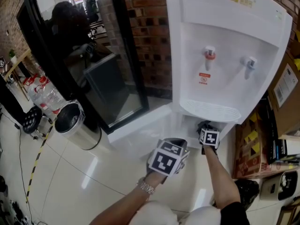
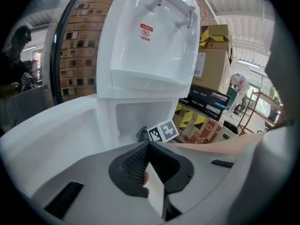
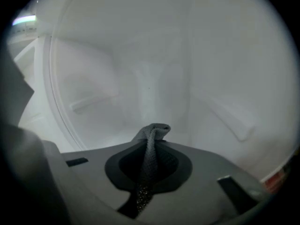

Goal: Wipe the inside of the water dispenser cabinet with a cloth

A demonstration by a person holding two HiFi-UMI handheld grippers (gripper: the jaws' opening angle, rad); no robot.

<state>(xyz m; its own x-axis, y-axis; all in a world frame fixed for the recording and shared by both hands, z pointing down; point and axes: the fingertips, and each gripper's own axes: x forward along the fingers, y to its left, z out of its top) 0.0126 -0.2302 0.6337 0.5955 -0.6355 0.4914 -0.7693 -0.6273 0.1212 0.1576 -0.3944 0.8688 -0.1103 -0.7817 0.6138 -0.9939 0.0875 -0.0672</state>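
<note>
- L gripper [image 2: 149, 146]: nearest the cam, low in head view. Jaws closed tip to tip, nothing I can ID between them. Hangs just outside the cabinet [image 3: 201, 69], beside its open door [image 1: 138, 125].
- R gripper [image 3: 151, 142]: approx 1 o'clock from the L one, reached into the cabinet under the taps of the water dispenser [image 1: 229, 36]. Jaws clamped on the cloth [image 3: 153, 131].
- The cloth is grey w/ a woven texture. A thin strip runs down through the jaws, w/ a small fold poking past the tips at 12 o'clock. The fold looks near the back wall; contact, can't tell.
- Handling, my read: light, soft, floppy, no stiffness, so only the bit right at the jaws can press on a wall.
- Little fabric shows out front, so the hard tips may rub the plastic instead. Better hold: pinch a bunched wad w/ more sticking out ahead.
- Cabinet walls are smooth white plastic, prob. slick, so the cloth should glide under light pressure. The moulded ridges at 10 and 4 o'clock in the R gripper view could snag the fold.
- Steel bin [image 1: 75, 125] sits at 9 o'clock of the L gripper and cartons [image 1: 248, 144] at 3 o'clock, both well apart from the work.
</note>
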